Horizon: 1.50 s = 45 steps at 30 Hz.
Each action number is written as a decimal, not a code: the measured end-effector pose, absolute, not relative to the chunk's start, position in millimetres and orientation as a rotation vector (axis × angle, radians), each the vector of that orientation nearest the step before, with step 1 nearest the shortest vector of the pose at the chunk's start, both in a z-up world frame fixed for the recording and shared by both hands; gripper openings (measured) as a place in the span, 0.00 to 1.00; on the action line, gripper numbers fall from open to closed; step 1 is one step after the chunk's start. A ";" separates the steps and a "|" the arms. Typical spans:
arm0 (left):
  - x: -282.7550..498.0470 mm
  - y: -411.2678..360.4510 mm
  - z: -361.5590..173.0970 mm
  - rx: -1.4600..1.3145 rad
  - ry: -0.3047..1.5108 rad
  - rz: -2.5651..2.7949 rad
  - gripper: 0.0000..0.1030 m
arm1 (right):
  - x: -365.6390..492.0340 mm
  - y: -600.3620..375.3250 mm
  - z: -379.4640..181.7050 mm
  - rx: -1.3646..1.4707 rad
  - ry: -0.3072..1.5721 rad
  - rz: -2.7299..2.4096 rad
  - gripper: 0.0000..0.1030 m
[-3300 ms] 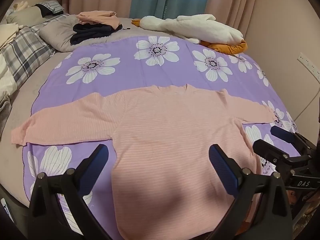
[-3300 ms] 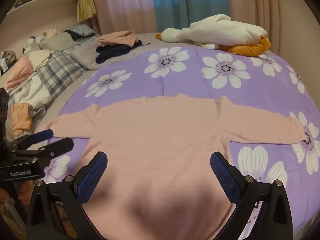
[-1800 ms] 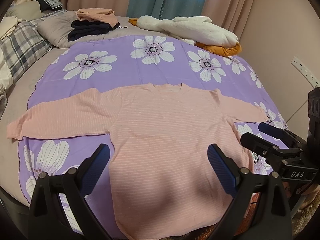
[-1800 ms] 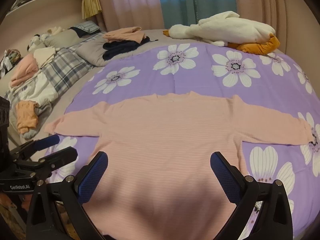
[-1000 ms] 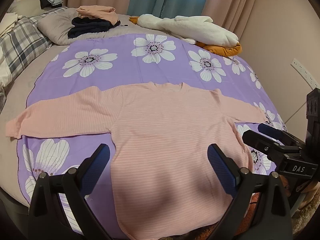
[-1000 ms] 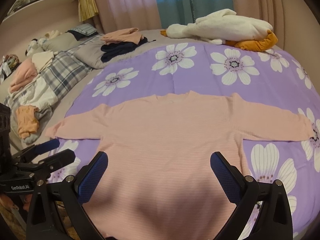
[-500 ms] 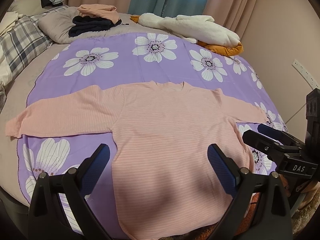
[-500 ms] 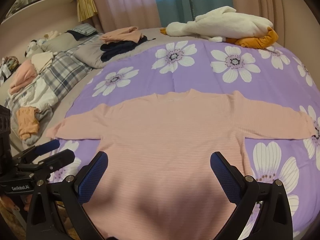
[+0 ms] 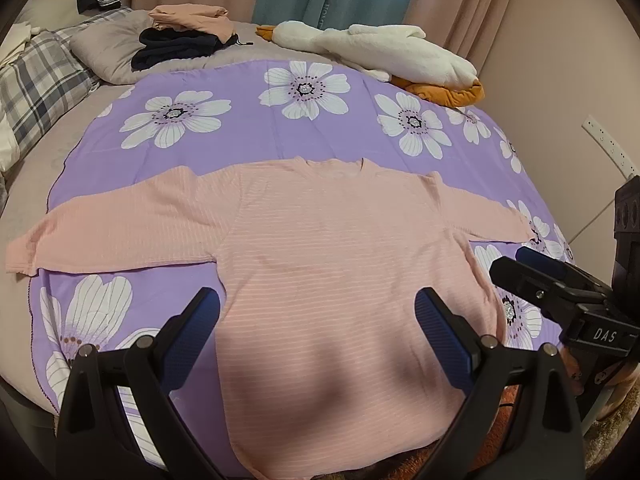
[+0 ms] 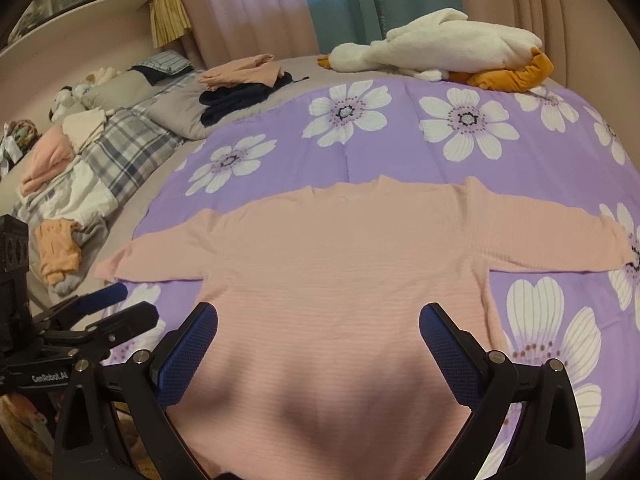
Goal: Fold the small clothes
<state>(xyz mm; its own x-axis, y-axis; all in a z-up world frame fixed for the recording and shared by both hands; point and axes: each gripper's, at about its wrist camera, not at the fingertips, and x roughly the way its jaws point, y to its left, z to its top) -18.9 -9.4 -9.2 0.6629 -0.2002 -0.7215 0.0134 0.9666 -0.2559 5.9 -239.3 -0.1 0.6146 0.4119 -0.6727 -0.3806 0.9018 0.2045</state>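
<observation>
left gripper (image 9: 316, 312) wide open, holding nothing | right gripper (image 10: 318, 330) wide open too | pink shirt (image 9: 320, 248) flat on purple flower sheet (image 9: 248, 120), sleeves out | step: fold not begun | next: probably grab a sleeve

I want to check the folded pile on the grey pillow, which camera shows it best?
The left wrist view: the folded pile sits nearer centre, pink on navy clearly stacked. The right wrist view shows it off to the left, equally unobstructed.
</observation>
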 end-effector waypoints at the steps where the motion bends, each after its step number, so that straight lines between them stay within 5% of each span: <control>1: -18.8 -9.9 -8.6 -0.237 0.840 -0.123 0.95 | 5.2 -240.1 0.4 0.048 0.784 0.458 0.98; 24: 14.7 -18.9 -30.6 -0.306 0.920 -0.163 0.90 | 25.2 -358.9 11.9 0.320 0.724 0.261 0.88; 34: 44.3 -35.0 -74.9 -0.309 1.036 -0.138 0.75 | 79.3 -523.4 -17.9 0.576 0.760 -0.127 0.61; 45: 59.3 -43.0 -93.4 -0.339 1.065 -0.151 0.67 | 161.5 -596.0 -91.8 0.753 0.862 -0.284 0.45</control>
<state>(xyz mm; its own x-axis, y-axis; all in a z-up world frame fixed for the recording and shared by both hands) 59.3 -43.0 -93.4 0.4802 -0.2832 -0.8302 -0.0410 0.9382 -0.3437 161.5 -596.0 -91.8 0.6338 0.0662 -0.7707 0.5113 0.7118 0.4816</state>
